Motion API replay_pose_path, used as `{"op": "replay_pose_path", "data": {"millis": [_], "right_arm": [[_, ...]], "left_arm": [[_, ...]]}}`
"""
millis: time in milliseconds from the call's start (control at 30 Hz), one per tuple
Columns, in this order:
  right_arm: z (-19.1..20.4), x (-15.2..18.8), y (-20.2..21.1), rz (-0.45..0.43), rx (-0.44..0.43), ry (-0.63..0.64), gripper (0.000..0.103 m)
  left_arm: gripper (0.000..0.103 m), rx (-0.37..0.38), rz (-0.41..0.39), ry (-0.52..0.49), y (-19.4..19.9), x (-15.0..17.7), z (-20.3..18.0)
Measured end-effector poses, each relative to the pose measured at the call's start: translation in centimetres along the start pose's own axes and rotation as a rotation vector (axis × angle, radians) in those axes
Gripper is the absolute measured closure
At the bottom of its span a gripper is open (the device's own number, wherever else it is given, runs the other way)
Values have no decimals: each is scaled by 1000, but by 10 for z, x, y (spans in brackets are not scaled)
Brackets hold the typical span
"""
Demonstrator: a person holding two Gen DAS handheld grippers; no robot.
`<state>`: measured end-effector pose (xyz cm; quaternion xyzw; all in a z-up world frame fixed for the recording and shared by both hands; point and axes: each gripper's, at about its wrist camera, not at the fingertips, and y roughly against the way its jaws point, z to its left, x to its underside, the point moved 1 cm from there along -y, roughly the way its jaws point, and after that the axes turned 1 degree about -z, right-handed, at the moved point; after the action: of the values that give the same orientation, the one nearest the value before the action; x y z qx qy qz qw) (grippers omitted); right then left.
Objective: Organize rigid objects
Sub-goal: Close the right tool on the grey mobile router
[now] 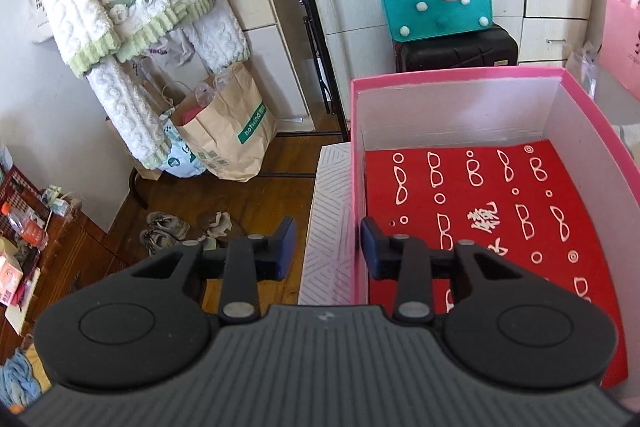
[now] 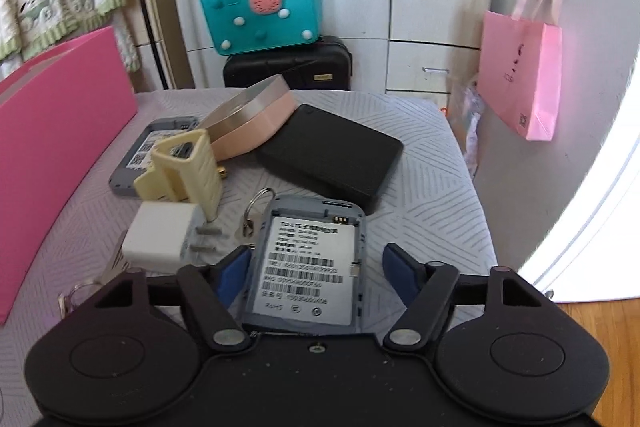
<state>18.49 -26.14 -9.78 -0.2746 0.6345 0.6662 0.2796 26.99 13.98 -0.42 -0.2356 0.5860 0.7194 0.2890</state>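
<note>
My left gripper (image 1: 328,243) is open and empty, straddling the left wall of an open pink box (image 1: 356,163) with a red printed lining (image 1: 480,211). My right gripper (image 2: 316,267) is open around a grey device (image 2: 308,259) lying label-up on the bed, its fingers apart from the device's sides. Beside it lie a white plug adapter (image 2: 160,235), a cream plastic holder (image 2: 184,171), a second grey device (image 2: 136,155), a round pink and silver tin (image 2: 248,123), a black case (image 2: 332,155) and a key ring (image 2: 256,207). The pink box (image 2: 60,147) shows at left.
The items lie on a grey patterned bedspread (image 2: 432,195). A teal bag (image 2: 264,11) sits on a black suitcase (image 2: 288,67) behind the bed. A pink paper bag (image 2: 520,71) hangs at right. Paper bags (image 1: 224,131) and shoes (image 1: 168,227) are on the wooden floor at left.
</note>
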Motion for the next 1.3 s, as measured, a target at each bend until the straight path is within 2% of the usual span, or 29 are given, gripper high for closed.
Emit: {"op": "replay_pose_path", "data": {"millis": [100,133,233,267,333,533,633,700,833,867,900,933,1067,1300], "right_arm": [[-6,-1,1,11,-8,-29,32],[-7,0,1,12,-7,-37,31],[-2,4,3,15,11,-5,31],[0,5,4,10,13,6,37],[0,5,5,10,-5,10,37],[-5,5,10,23,-47,0,37],[-1,8,9,29,-31,22,36],[3,11,10,27,-7,51,26],[0,15,13,23,-16,30,25],[-1,16,13,19,-15,28,26],[-1,16,12,14,-13,28,35],[-2,16,13,8,-13,31,37],[-11,11,16,9,-69,-8,38],[-6,5,40,-45,-81,26,38]], "left_arm": [[68,0,3,-6,-4,0,-1],[72,6,1,-17,-5,1,-3],[92,37,0,-36,-6,3,-7],[98,51,6,-37,-6,3,-9],[98,63,19,-3,-4,2,-9],[98,50,-1,-30,-4,0,-12],[97,32,-14,-47,-5,2,-14],[96,18,-9,-60,-6,2,-15],[94,15,30,-76,-11,5,-17],[94,15,30,-79,-11,7,-17],[95,15,21,-79,-9,8,-17],[95,13,11,-83,-8,10,-18],[96,2,-24,-93,-2,14,-21],[97,-12,-61,-121,3,11,-25]]}}
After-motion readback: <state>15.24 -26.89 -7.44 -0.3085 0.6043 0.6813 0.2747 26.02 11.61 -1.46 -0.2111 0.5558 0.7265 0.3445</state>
